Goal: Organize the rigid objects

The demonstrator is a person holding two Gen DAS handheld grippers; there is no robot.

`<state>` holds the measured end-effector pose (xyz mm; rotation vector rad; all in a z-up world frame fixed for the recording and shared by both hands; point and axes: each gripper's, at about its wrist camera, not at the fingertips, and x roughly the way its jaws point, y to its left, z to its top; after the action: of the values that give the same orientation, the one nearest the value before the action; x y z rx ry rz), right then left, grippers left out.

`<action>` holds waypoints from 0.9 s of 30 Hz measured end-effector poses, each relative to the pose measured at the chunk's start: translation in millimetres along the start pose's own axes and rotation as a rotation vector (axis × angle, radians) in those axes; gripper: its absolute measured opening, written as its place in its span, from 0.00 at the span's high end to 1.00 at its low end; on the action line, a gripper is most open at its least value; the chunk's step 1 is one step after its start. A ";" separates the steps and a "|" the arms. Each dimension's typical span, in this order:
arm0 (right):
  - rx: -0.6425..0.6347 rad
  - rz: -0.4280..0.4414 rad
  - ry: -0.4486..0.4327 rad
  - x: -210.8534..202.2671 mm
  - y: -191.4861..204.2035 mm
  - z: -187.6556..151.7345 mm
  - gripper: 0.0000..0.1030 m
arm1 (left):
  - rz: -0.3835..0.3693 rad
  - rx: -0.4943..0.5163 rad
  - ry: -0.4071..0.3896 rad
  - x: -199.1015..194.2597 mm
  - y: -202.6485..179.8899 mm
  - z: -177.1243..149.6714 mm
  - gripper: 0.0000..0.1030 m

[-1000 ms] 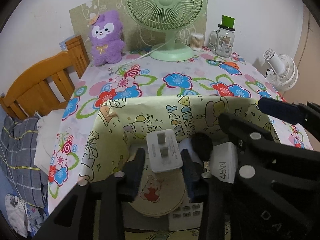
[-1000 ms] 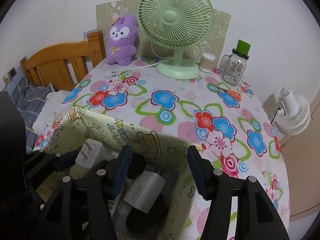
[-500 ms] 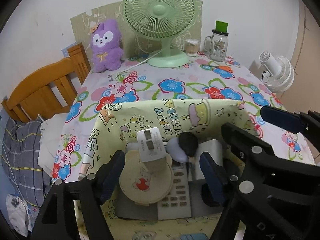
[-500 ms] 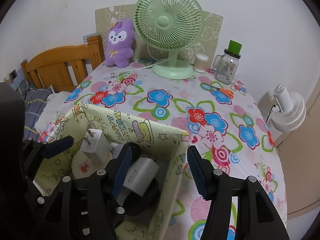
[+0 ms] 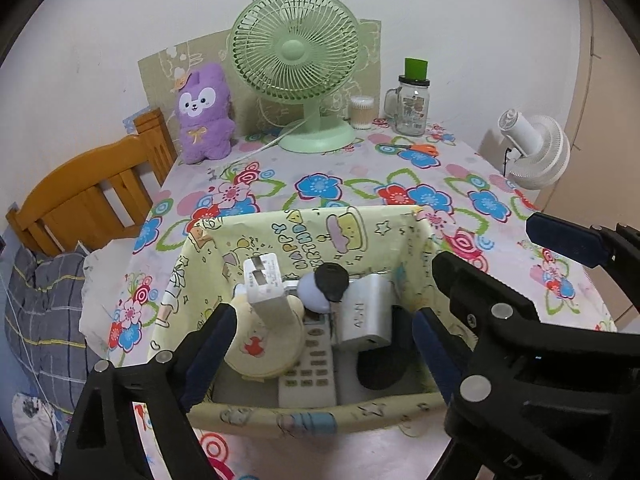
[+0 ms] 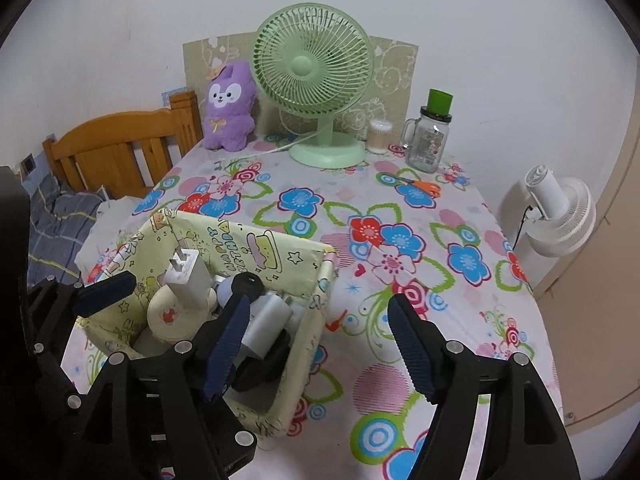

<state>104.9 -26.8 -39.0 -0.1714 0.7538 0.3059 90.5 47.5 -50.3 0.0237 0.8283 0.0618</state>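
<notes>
Lettering on the yellow box (image 5: 280, 236) reads "HAPPY BIRTHDAY" along its far inner wall, seen from the left wrist. The box sits on the flowered surface (image 5: 320, 184) and holds a white plug (image 5: 264, 280) standing prongs-up on a round cream case (image 5: 264, 344), a remote (image 5: 310, 376), and a silver charger (image 5: 366, 312) whose print I cannot read cleanly. The left claw (image 5: 316, 344) hangs over the box, its jaws spreading, nothing pinched between them.

From the right wrist, the same box (image 6: 256, 248) lies at lower left, the plug (image 6: 186, 276) and charger (image 6: 266, 318) inside. The right claw (image 6: 316, 344) is also spreading, straddling the box's right wall without gripping it. A green fan (image 6: 314, 68) and a jar (image 6: 430, 140) with an illegible label stand at the far edge.
</notes>
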 end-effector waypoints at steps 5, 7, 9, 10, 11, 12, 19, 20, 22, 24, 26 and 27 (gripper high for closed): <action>0.015 0.000 -0.015 -11.7 -8.1 -4.2 0.24 | -0.008 -0.005 -0.011 -9.2 -6.6 -0.5 0.10; 0.029 0.006 -0.021 -17.8 -13.0 -6.0 0.23 | -0.008 -0.010 -0.018 -14.1 -9.7 -0.6 0.09; 0.038 0.004 -0.026 -23.0 -17.0 -7.2 0.21 | -0.009 -0.009 -0.026 -18.6 -12.7 -0.5 0.09; 0.043 0.000 -0.027 -25.4 -18.9 -7.8 0.20 | -0.010 -0.008 -0.029 -19.9 -13.9 -0.3 0.08; 0.052 -0.002 -0.029 -29.0 -21.9 -9.1 0.20 | -0.011 -0.006 -0.033 -21.9 -15.7 0.2 0.08; 0.058 -0.001 -0.033 -32.1 -24.7 -10.0 0.19 | -0.010 -0.005 -0.038 -24.3 -17.6 0.8 0.08; 0.088 -0.017 -0.058 -52.5 -45.9 -17.4 0.18 | -0.010 0.005 -0.070 -39.4 -31.2 2.7 0.05; 0.090 -0.023 -0.063 -55.2 -49.0 -18.6 0.18 | -0.011 0.009 -0.075 -41.9 -34.7 2.7 0.05; 0.098 -0.034 -0.069 -59.6 -56.0 -20.9 0.18 | -0.016 0.012 -0.086 -45.8 -39.6 2.5 0.04; 0.108 -0.039 -0.077 -64.2 -63.6 -23.2 0.18 | -0.019 0.009 -0.097 -49.5 -43.4 2.6 0.03; 0.115 -0.042 -0.084 -68.7 -69.8 -25.2 0.18 | -0.023 0.005 -0.109 -53.3 -47.6 2.8 0.01; 0.119 -0.047 -0.089 -71.6 -73.4 -26.3 0.17 | -0.024 0.004 -0.112 -54.5 -48.9 3.0 0.01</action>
<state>63.1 -117.9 -4.9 -0.0627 0.6768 0.2223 58.2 -4.8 -10.4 0.0206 0.7163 0.0359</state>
